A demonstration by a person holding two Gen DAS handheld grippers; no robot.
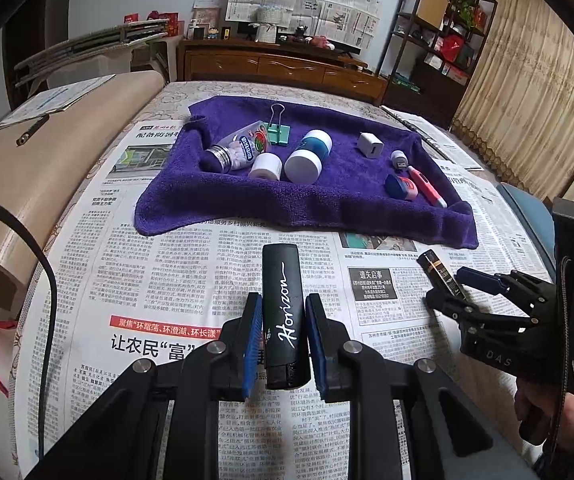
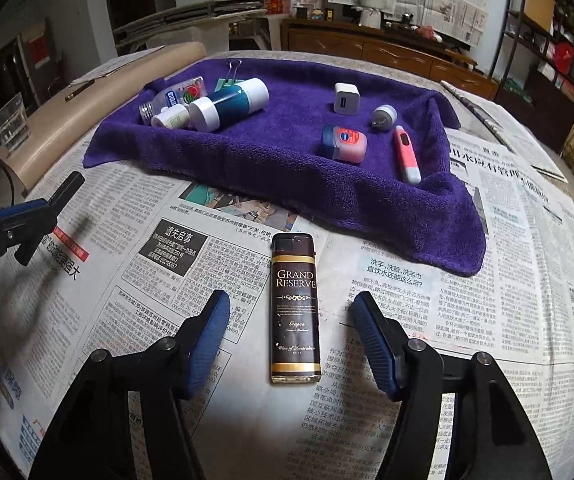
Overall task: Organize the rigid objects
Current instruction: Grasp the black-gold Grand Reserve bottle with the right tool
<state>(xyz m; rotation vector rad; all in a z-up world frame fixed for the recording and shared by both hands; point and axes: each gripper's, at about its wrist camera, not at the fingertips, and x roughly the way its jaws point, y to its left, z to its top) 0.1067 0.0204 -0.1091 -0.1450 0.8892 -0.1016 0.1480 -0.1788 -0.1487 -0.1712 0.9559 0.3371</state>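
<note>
Rigid objects were mostly gathered already on the purple towel [image 2: 271,160], which lay on the newspaper-covered desk [image 2: 507,280]. On the towel I counted a clear bottle with a silver cap [image 1: 233,153], a green binder clip [image 1: 277,130], a teal bottle with white ends [image 2: 229,106], a small white bottle [image 2: 171,117], a white charger cube [image 2: 345,98], a small grey USB plug [image 2: 384,117], a blue and pink jar [image 2: 343,143] and a pink thermometer [image 2: 405,154].

Two lighters were not yet on the towel. The black lighter [image 1: 283,312] stood between the blue pads of your left hand-held gripper [image 1: 281,340]; the pads looked pressed against its sides, and the right wrist view showed it lifted above the paper, so I judged it was gripped. The brown lighter [image 2: 295,308] lay flat on the newspaper, just in front of the towel's near edge. Your right hand-held gripper [image 2: 291,340] was spread wide around it, with both pads clearly apart from its sides.

By my judgement the task was near its end: you had these two lighters left to bring to the towel, and the brown one you had still to grasp
</note>
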